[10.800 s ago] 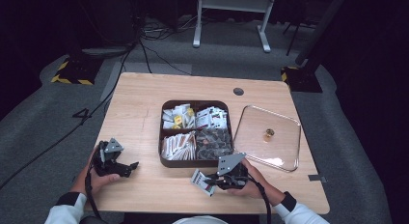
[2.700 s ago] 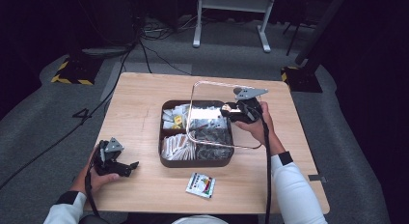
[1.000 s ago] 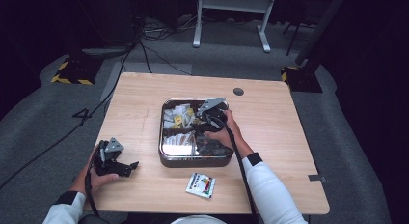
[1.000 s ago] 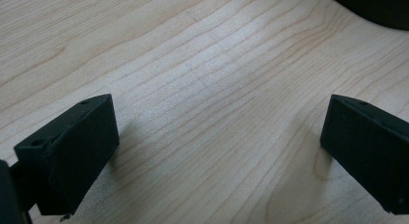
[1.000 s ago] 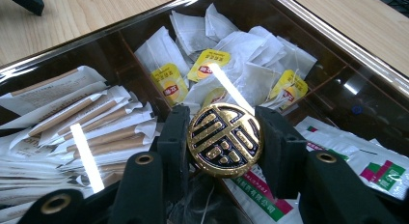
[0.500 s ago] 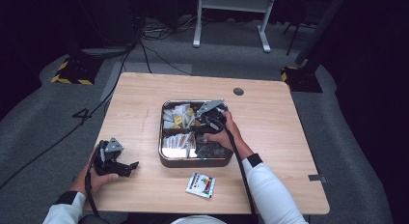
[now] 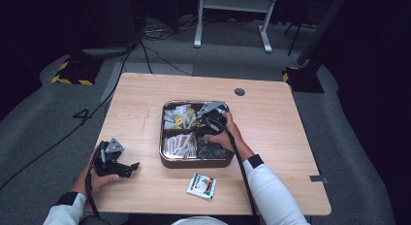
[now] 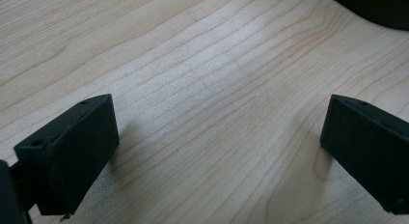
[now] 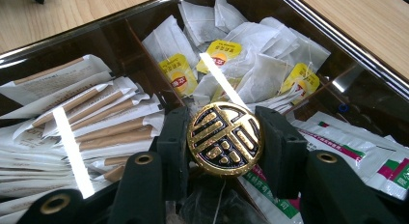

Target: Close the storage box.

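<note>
Glass, clear and rigid, is resting as a lid (image 7: 194, 130) over the dark box (image 7: 167, 162) of tea sachets; I am pinching its gold knob (image 9: 224, 138) with my right gripper (image 9: 224, 142), the only safe hold on something so slippery and breakable, while my left gripper (image 8: 219, 137) is idling, spread wide.

Gold knob, dark box, pale table

The lid knob (image 9: 224, 138) is gold with a black relief pattern; tea bags (image 9: 251, 69) are white with yellow tags (image 9: 177, 72); the box (image 7: 194, 162) is dark brown; the table (image 7: 140, 108) is light woodgrain.
</note>
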`<state>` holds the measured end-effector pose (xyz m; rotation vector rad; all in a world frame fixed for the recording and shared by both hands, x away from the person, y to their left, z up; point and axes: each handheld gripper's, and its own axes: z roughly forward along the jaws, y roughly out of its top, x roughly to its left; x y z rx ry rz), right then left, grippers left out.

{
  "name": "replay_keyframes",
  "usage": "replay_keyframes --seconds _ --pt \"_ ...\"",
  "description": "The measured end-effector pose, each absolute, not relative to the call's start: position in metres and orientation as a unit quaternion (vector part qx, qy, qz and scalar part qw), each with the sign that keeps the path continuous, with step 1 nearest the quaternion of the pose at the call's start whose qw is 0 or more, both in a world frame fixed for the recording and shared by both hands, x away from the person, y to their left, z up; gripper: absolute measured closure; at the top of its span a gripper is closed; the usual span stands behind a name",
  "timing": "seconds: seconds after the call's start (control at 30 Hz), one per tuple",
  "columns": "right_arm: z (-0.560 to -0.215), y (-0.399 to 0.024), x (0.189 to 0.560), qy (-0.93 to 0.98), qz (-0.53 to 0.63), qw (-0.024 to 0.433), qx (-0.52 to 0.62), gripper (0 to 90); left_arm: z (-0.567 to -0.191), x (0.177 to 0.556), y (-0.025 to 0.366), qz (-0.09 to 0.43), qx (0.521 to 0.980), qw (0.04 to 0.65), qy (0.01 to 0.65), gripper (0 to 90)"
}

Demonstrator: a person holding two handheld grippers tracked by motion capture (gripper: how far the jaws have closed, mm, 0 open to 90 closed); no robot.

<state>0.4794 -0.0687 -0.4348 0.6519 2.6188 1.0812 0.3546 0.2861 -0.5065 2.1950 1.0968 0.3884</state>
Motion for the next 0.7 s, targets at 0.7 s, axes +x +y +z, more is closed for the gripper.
replay_keyframes --seconds 0.7 --pt "-0.404 -0.086 0.472 0.883 0.391 0.144 0.218 33.6 -0.506 0.355 0.286 0.149 0.836 0.322 0.419 0.2"
